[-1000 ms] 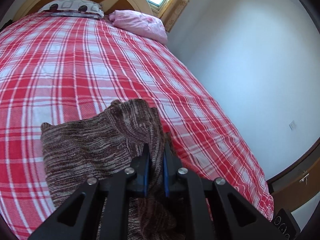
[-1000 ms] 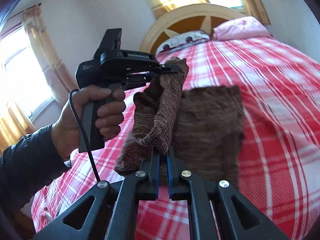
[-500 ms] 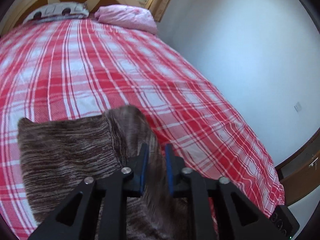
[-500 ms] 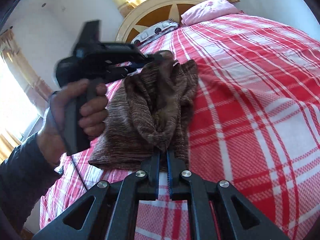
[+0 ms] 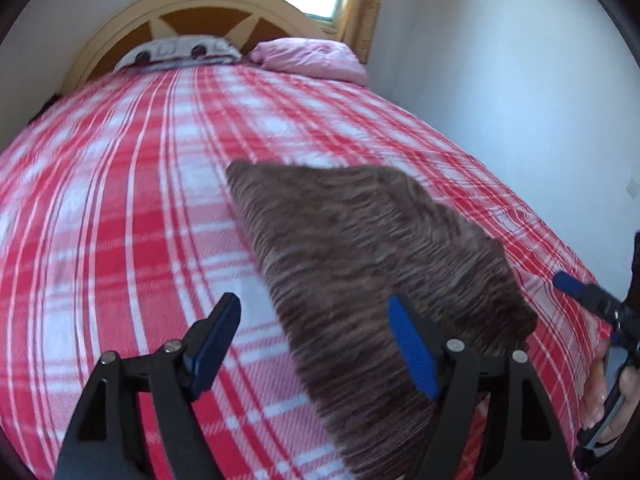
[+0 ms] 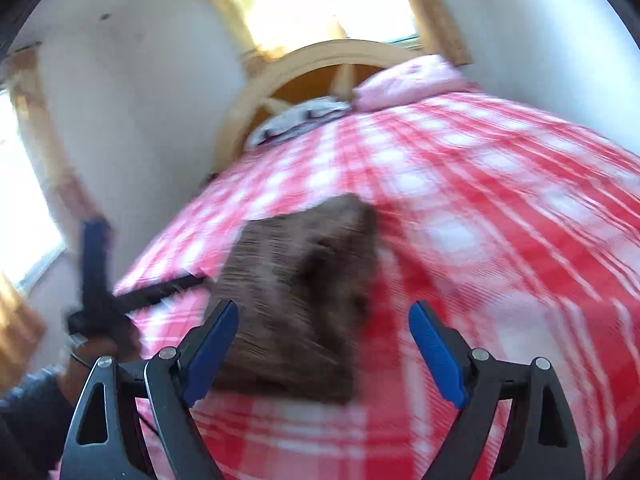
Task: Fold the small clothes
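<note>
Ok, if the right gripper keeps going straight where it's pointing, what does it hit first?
Probably the brown knit lying on the bed. The opening right gripper holds nothing; blur leaves depth unclear.

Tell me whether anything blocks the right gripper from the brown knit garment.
Nothing visible does. The right gripper, jaws opening and empty, hangs just above the brown knit garment lying on the plaid bedspread.

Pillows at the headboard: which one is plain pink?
The pink pillow beside the wall with the window. The other pillow next to it is white and grey with dark round spots, lying flatter.
</note>
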Action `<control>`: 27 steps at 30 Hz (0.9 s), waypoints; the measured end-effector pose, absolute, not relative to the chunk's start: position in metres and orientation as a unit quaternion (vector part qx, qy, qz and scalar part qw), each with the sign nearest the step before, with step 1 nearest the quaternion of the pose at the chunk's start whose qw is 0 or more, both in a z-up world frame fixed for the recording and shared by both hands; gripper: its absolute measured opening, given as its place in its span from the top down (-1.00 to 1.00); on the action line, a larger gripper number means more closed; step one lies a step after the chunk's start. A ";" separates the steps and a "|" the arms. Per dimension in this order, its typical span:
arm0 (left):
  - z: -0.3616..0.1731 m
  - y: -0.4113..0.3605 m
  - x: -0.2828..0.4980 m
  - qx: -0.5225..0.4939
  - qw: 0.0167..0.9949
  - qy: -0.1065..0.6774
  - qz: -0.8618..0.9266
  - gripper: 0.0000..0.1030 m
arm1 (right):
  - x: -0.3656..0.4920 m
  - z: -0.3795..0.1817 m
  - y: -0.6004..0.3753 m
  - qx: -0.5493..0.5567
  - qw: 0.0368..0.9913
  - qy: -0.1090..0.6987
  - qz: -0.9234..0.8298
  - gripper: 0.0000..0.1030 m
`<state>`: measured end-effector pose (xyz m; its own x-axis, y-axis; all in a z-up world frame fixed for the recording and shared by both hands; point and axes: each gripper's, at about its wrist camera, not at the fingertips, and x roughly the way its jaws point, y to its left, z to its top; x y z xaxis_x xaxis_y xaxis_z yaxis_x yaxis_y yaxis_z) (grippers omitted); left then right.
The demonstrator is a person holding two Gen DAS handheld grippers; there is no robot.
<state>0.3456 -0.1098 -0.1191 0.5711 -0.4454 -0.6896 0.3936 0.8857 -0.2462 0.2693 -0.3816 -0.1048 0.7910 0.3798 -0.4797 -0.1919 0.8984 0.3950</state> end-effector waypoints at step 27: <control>-0.159 -0.138 0.324 0.060 0.869 0.424 -0.248 -1.00 | 0.417 -0.095 -0.315 0.097 0.897 0.386 0.194 0.87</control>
